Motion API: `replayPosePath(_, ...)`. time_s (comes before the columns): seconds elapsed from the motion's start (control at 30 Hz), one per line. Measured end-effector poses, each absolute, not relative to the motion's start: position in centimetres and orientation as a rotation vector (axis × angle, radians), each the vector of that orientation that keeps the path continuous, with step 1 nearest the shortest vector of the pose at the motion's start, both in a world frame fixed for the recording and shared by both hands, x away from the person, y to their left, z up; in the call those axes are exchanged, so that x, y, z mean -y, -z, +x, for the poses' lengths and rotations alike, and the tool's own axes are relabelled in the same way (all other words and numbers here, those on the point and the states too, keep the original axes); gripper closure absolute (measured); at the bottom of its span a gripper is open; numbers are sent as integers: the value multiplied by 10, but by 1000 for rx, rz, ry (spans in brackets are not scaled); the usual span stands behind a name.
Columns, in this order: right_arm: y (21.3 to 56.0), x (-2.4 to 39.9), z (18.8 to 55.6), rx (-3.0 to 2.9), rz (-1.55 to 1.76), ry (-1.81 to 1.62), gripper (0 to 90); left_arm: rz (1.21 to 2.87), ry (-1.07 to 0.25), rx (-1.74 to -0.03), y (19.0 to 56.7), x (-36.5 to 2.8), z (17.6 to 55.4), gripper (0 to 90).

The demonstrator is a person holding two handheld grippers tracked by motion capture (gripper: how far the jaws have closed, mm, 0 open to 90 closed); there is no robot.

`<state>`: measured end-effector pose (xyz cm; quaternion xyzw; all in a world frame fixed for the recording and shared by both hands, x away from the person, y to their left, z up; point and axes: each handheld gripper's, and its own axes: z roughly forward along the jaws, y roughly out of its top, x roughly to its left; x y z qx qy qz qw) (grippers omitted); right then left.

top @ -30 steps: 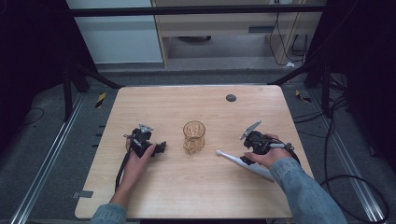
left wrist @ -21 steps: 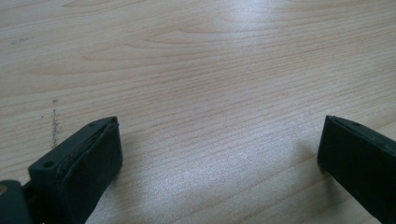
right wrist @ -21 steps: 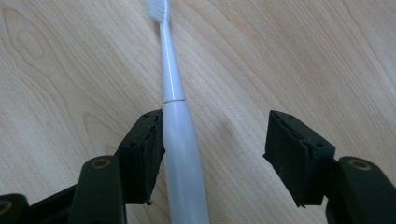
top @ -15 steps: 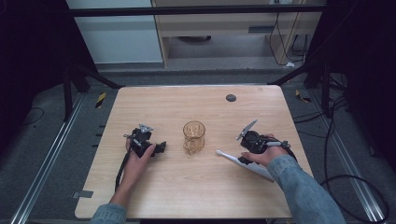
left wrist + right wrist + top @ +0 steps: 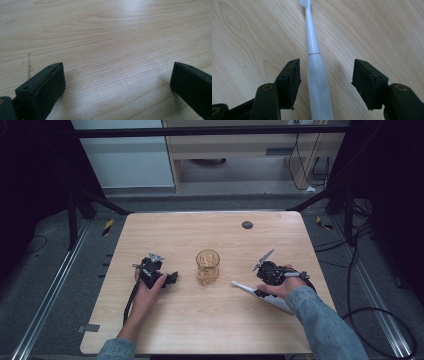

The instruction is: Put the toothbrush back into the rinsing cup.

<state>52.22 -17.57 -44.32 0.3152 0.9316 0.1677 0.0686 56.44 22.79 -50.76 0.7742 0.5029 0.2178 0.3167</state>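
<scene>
Flat on the wooden table [image 5: 210, 330], a white electric toothbrush [image 5: 260, 295] lies at the near right, its long axis running diagonally: the bristled head points left and slightly far, toward the amber glass mug [image 5: 207, 265], while the thicker handle end trails to the near right under the person's right hand [image 5: 280, 287]. In the right gripper view the toothbrush [image 5: 317, 75] runs straight away from the camera, head at the far end, slim neck joining the wider grey-white handle between the two black jaws. The right gripper [image 5: 325, 80] stands apart, one jaw on each side of the handle; the left-hand jaw is just beside it, the other a little off (neither visibly presses on it).

The mug stands upright near the table's middle, between the two hands and apart from the brush head. The left gripper [image 5: 162, 277] rests at the near left, well apart from the mug, held by the left hand [image 5: 147, 295]. In its own view the left gripper [image 5: 117, 82] has its jaws spread wide over bare wood grain. A small dark round disc [image 5: 247, 224] sits at the far side of the table.
</scene>
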Motion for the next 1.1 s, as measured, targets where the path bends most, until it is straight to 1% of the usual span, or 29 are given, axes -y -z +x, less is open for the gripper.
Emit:
replayPosePath(0.3,446,174,520,-2832,949,-507,415,2038,-573,-1324,508,-228,564,0)
replayPosePath(0.63,457,176,517,-2879,940,-444,517,2038,-573,-1324,508,-228,564,0)
replayPosePath(0.83,460,173,516,-2896,922,-405,545,2038,-573,-1324,508,-228,564,0)
replayPosePath(1.1,463,175,517,-2895,922,-369,610,2038,-573,-1324,508,-228,564,0)
